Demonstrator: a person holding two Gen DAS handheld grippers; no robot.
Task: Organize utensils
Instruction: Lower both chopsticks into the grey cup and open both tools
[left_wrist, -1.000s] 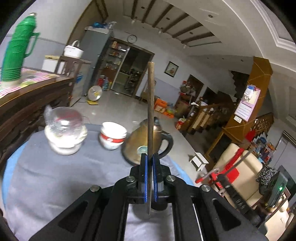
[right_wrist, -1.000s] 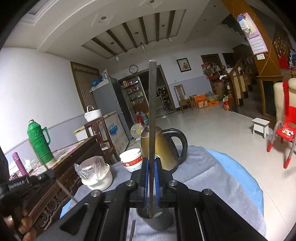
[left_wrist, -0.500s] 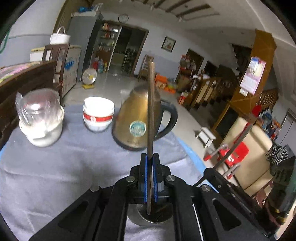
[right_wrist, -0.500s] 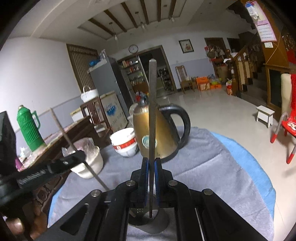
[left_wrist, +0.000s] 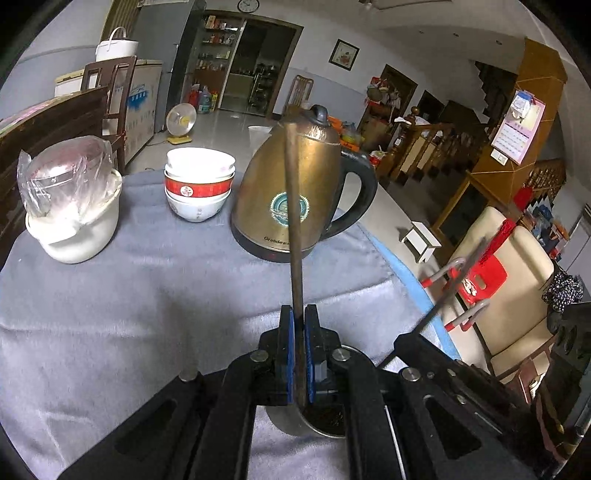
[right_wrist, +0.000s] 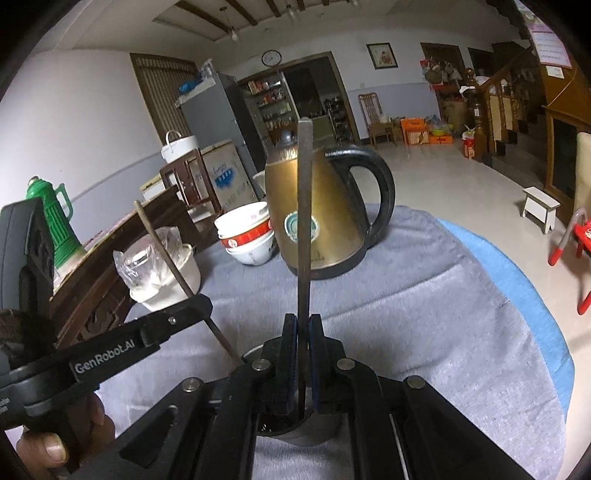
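You have one chopstick in each claw. In the left wrist view the left claw (left_wrist: 298, 354) at bottom centre is pinched tight on a brown chopstick (left_wrist: 293, 221) that rises up the middle of the frame across the kettle (left_wrist: 291, 192). In the right wrist view the right claw (right_wrist: 303, 363) at bottom centre is clamped just as tightly on a darker chopstick (right_wrist: 304, 221), also standing up the middle. Both are gripped low on the shaft, probably so the short lower ends can be aimed: each tip hangs over the mouth of a round metal cup (left_wrist: 325, 421) sitting on the grey cloth (left_wrist: 129, 295) directly under the claws at the bottom of each frame. Whether either tip is already inside the rim you cannot tell, since the fingers hide it. At the left of the right view you can see your left claw, with your hand (right_wrist: 55, 439) at the lower left corner, slanting its stick toward that same cup. The stacked bowls (left_wrist: 199, 188) and the plastic-wrapped white pot (left_wrist: 70, 206) stand in the upper left, well apart from the cup, so they should not interfere. Letting go looks like the next step.
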